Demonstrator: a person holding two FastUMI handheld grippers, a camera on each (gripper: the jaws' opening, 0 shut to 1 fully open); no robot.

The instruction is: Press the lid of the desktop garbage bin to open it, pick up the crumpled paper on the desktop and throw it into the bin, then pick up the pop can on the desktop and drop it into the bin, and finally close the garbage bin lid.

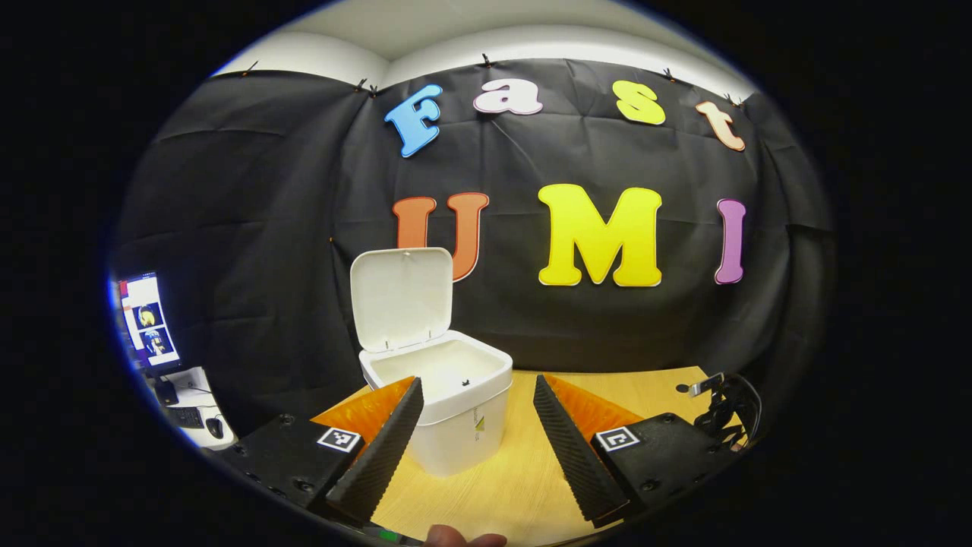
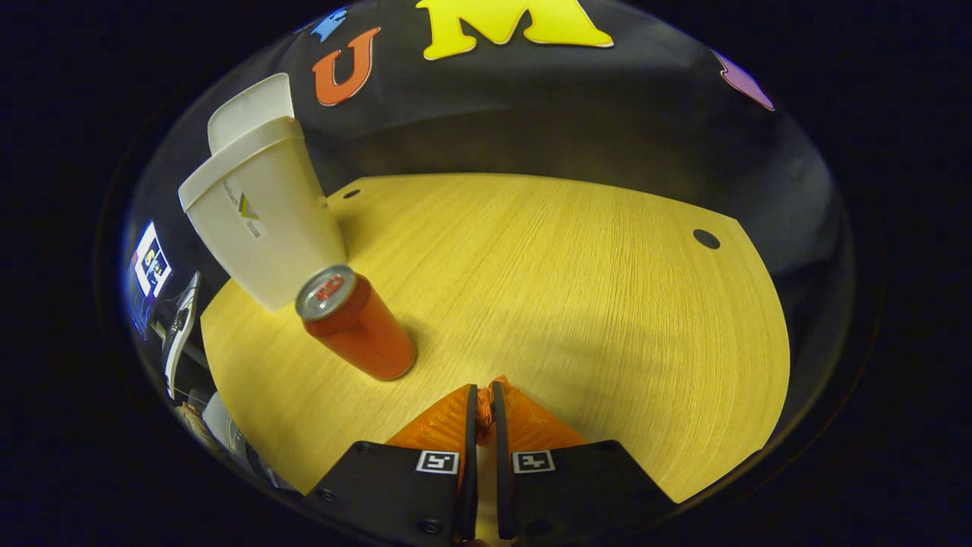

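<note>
The white desktop bin (image 1: 456,425) stands on the wooden table just ahead of my left gripper (image 1: 478,382), its lid (image 1: 401,300) swung up and the inside showing. That gripper is open, one finger on each side of the bin's near corner, touching nothing. In the right gripper view the red pop can (image 2: 357,327) stands upright close in front of the bin (image 2: 262,220), whose raised lid (image 2: 250,110) shows behind. My right gripper (image 2: 482,391) is shut, hovers over bare table to the right of the can, and holds nothing that I can see.
Wide bare tabletop (image 2: 569,304) stretches right of the can, with a small round hole (image 2: 706,238) near its far edge. A monitor (image 1: 148,323) and keyboard (image 1: 186,416) sit off the table's left. A black clamp with cables (image 1: 721,403) sits at the right edge.
</note>
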